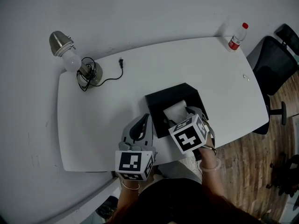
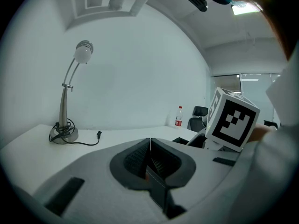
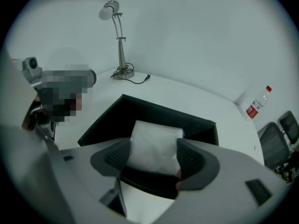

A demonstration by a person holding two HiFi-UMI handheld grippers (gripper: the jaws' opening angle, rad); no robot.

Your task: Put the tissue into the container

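Observation:
A black open container (image 1: 161,99) stands near the table's front edge. My right gripper (image 1: 181,116) reaches into it from the near side, shut on a white folded tissue (image 1: 175,110). In the right gripper view the tissue (image 3: 156,136) is pinched between the two dark pads of the right gripper (image 3: 153,155), held just over the container (image 3: 159,113), whose inside is dark. My left gripper (image 1: 141,121) rests to the container's left over the table. Its jaws (image 2: 150,146) are shut against each other with nothing between them.
A silver desk lamp (image 1: 70,55) with a coiled black cable stands at the table's far left. A red-capped plastic bottle (image 1: 237,36) stands at the far right corner. A black office chair (image 1: 275,64) is beyond the white table's (image 1: 93,125) right edge.

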